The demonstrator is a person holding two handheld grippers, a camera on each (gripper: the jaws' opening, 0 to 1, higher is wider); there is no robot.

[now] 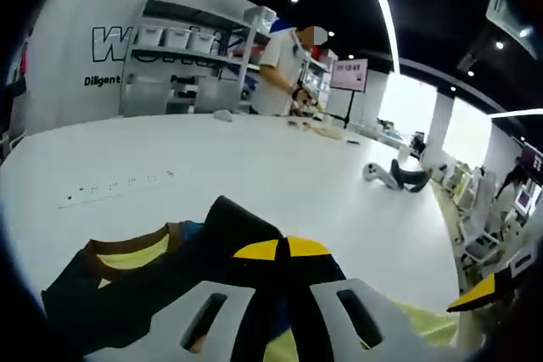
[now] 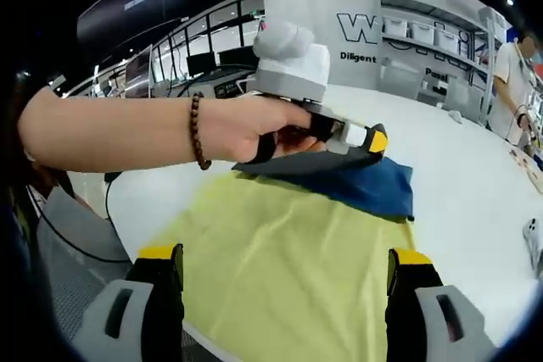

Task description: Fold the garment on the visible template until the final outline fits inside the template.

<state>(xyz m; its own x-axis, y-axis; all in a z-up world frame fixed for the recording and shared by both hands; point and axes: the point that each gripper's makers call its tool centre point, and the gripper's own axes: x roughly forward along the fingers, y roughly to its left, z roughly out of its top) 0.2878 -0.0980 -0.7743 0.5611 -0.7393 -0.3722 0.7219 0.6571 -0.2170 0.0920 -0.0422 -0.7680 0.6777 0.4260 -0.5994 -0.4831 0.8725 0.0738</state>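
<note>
White table (image 1: 254, 167): broad, holds the work.
Garment (image 2: 280, 252): yellow with navy part, lying flat; likely light, limp cloth, best taken at an edge.
Left gripper (image 1: 280, 252): jaws pinched on garment's dark fold.
Right gripper (image 2: 284, 277): jaws spread, empty.

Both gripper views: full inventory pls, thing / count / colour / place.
Garment: 1, yellow with a dark blue part and a brown collar, spread on the near table edge, one fold lifted.
Table: 1, white, under the garment.
Controller: 1, grey and black, far right on the table in the left gripper view.
Shelving: 1 unit, grey with white bins, behind the table.
Sign: 1, pink, on a stand at the back.
Person: 1, white shirt, at the shelving.
Left gripper: 1, black with yellow tips, shut on the garment.
Right gripper: 1, same colours, jaws apart over the garment.
Hand: 1, beaded bracelet, holding the left gripper.
</note>
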